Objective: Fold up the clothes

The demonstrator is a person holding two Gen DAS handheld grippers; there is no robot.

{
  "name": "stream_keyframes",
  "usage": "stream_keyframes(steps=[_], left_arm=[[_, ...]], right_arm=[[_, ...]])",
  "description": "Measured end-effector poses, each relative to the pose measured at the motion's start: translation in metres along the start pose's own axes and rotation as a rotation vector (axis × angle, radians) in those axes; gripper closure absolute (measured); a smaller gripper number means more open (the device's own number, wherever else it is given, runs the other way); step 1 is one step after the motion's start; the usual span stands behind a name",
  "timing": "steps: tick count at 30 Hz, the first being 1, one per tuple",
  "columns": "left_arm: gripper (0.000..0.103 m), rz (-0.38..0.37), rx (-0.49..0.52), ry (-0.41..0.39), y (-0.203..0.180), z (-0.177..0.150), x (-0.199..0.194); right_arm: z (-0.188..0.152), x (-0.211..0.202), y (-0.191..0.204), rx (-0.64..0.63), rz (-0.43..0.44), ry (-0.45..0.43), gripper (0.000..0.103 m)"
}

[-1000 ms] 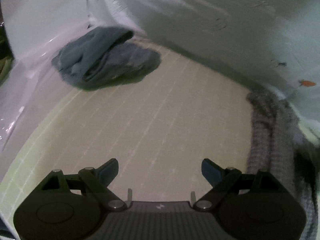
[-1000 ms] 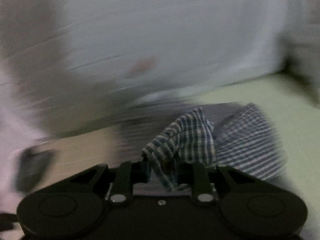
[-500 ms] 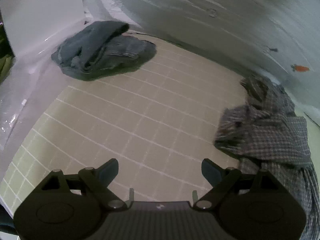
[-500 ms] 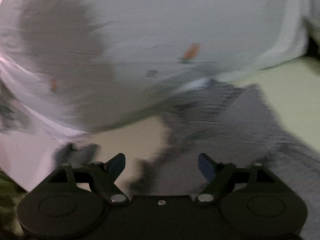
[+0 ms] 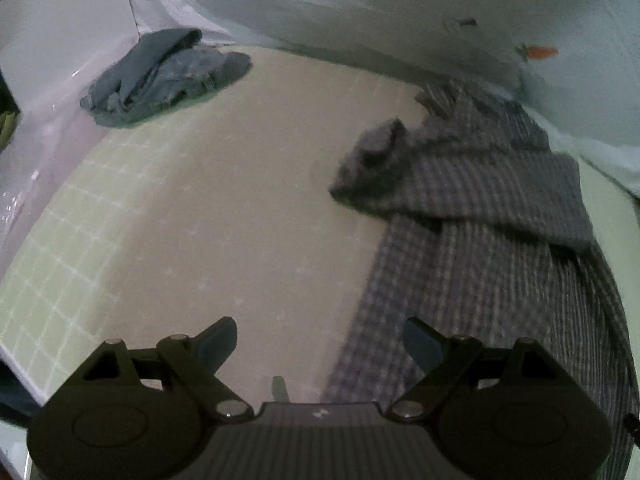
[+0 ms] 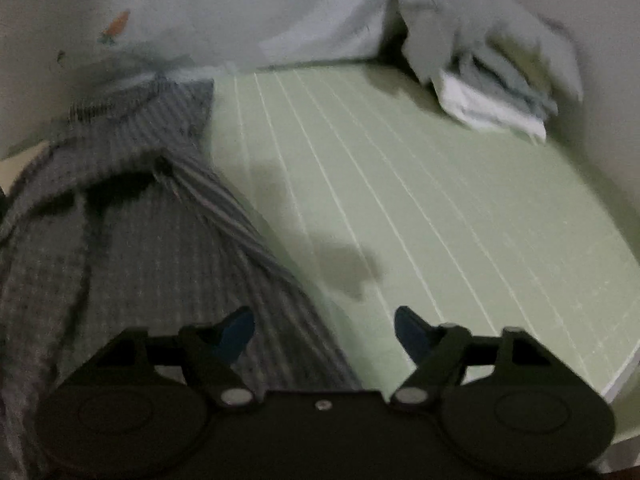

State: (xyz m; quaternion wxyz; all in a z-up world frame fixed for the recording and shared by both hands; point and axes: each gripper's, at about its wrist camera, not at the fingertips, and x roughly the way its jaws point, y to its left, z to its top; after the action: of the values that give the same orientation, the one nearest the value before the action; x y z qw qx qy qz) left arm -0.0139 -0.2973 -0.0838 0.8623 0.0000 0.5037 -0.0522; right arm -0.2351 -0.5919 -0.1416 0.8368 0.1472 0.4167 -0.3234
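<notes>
Two grippers are hovering unloaded: the right gripper [image 6: 324, 330], closing slightly, has just dropped the checked shirt [image 5: 480, 216] ahead, awaiting folding; left gripper [image 5: 320, 344] released.

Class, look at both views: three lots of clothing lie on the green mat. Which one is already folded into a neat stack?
The white and pale stack at the mat's far corner. The checked shirt lies rumpled, and the blue-grey garment is a crumpled heap.
</notes>
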Motion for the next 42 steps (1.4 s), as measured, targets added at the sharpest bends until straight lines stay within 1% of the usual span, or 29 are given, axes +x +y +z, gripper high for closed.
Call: stream_keyframes(steps=[1,2,3,4,6,8,9,10,12,16,18,23,27,30,31,32,34,36,38,39,40,42], left_arm=[[0.013,0.004,0.002,0.008,-0.004,-0.005,-0.001],[0.013,0.008,0.004,0.016,-0.008,-0.010,-0.003],[0.013,0.011,0.007,0.023,-0.010,-0.014,-0.004],[0.013,0.012,0.011,0.028,-0.012,-0.017,-0.006],[0.013,0.012,0.022,0.028,-0.013,-0.021,-0.010],[0.013,0.009,0.031,0.022,-0.011,-0.022,-0.012],[0.013,0.004,0.037,0.018,-0.009,-0.021,-0.013],[0.013,-0.003,0.045,0.013,-0.006,-0.019,-0.013],[0.013,-0.018,0.062,0.003,-0.001,-0.016,-0.013],[0.013,-0.056,0.092,-0.014,0.015,-0.005,-0.013],[0.013,-0.075,0.109,-0.019,0.026,-0.002,-0.014],[0.013,-0.098,0.154,-0.035,0.056,0.006,-0.014],[0.013,-0.104,0.190,-0.056,0.076,0.010,-0.013],[0.013,-0.099,0.212,-0.058,0.087,0.015,-0.010],[0.013,-0.097,0.216,-0.057,0.090,0.016,-0.010],[0.013,-0.097,0.218,-0.057,0.092,0.018,-0.010],[0.013,-0.102,0.220,-0.053,0.095,0.021,-0.008],[0.013,-0.111,0.221,-0.046,0.095,0.024,-0.004],[0.013,-0.121,0.225,-0.040,0.094,0.024,-0.001],[0.013,-0.126,0.227,-0.036,0.092,0.025,0.001],[0.013,-0.131,0.230,-0.031,0.090,0.025,0.003],[0.013,-0.137,0.238,-0.022,0.085,0.023,0.006]], right_arm=[[-0.004,0.003,-0.004,-0.009,0.006,0.016,0.041],[-0.009,0.006,-0.009,-0.020,0.014,0.032,0.046],[-0.012,0.010,-0.011,-0.032,0.028,0.047,0.054],[-0.015,0.010,-0.013,-0.038,0.042,0.056,0.057],[-0.020,0.008,-0.013,-0.033,0.059,0.058,0.059],[-0.020,0.005,-0.010,-0.035,0.073,0.055,0.077],[-0.021,0.002,-0.008,-0.040,0.081,0.051,0.095],[-0.022,-0.002,-0.004,-0.053,0.078,0.046,0.102],[-0.024,-0.012,0.008,-0.085,0.050,0.020,0.102],[-0.023,-0.040,0.036,-0.047,0.048,-0.030,0.102],[-0.022,-0.051,0.057,-0.029,0.057,-0.044,0.102],[-0.029,-0.068,0.121,-0.014,0.128,-0.068,0.102],[-0.039,-0.063,0.177,-0.004,0.217,-0.048,0.102],[-0.051,-0.051,0.208,-0.012,0.237,-0.009,0.099],[-0.053,-0.048,0.214,-0.011,0.237,0.003,0.095],[-0.053,-0.050,0.215,-0.001,0.237,-0.001,0.095],[-0.052,-0.055,0.214,0.025,0.238,-0.015,0.088],[-0.047,-0.066,0.202,0.087,0.239,-0.067,0.082],[-0.043,-0.075,0.188,0.126,0.184,-0.109,0.080],[-0.042,-0.074,0.181,0.131,0.144,-0.108,0.075],[-0.042,-0.073,0.175,0.134,0.104,-0.103,0.074],[-0.045,-0.063,0.165,0.126,0.031,-0.059,0.074]])
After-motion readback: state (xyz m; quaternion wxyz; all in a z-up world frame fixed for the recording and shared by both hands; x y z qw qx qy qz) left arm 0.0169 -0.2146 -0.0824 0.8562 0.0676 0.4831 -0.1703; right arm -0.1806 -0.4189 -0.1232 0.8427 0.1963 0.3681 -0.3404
